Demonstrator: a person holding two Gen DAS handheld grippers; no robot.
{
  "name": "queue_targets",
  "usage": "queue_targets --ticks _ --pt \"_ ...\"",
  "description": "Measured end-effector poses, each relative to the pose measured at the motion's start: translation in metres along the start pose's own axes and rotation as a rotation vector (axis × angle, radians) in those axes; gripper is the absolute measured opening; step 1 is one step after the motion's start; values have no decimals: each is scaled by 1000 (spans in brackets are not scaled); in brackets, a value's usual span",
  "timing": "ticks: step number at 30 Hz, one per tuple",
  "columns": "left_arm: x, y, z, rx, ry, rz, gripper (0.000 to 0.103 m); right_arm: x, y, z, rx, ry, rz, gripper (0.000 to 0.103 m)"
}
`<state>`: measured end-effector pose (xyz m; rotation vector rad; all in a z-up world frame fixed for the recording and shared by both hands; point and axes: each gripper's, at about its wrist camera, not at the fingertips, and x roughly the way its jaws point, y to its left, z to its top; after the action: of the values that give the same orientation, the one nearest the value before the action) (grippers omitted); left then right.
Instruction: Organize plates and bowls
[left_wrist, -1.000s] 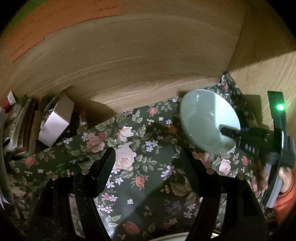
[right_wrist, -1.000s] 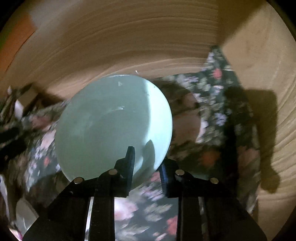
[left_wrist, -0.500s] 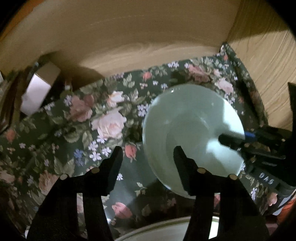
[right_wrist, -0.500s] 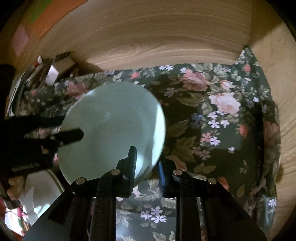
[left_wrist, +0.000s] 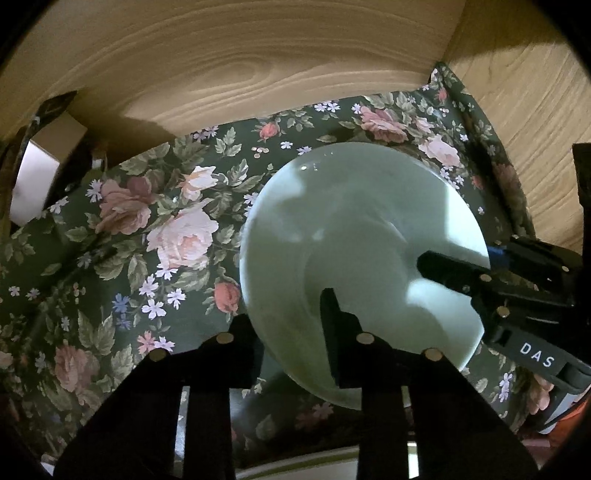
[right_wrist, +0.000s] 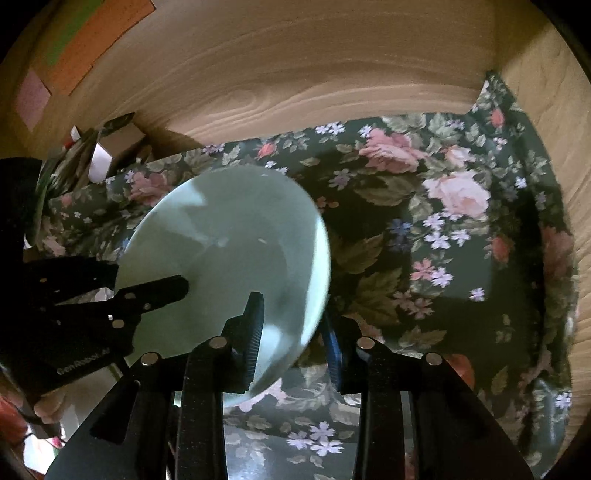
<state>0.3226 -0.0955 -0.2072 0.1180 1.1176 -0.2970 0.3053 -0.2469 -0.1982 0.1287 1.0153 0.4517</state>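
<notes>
Fingers of the right gripper clamp the near rim of a pale green plate, one finger over its face and the other behind the rim. Jaws of the left gripper are closing on the same plate's rim; one finger lies on the plate's face, the other below its edge, and whether both pads already press I cannot tell. Held tilted, the plate hangs above a dark floral tablecloth. Behind the plate rises a wood-grain wall. Left of the plate, against that wall, sits a small cardboard box. Near the camera, below the plate, a white dish rim peeks in.
</notes>
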Motion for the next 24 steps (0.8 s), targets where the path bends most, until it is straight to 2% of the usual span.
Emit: queue_targets --ticks 6,12,24 --pt "-2 -2 -2 9 -11 22 27 -6 8 -1 -18 -27 -41 24" --pt "-17 -6 -7 19 -51 27 27 -26 17 -2 -41 -93 -59 24" --pt "-76 -6 -23 0 -183 36 27 -70 47 -7 -88 -202 -54 24"
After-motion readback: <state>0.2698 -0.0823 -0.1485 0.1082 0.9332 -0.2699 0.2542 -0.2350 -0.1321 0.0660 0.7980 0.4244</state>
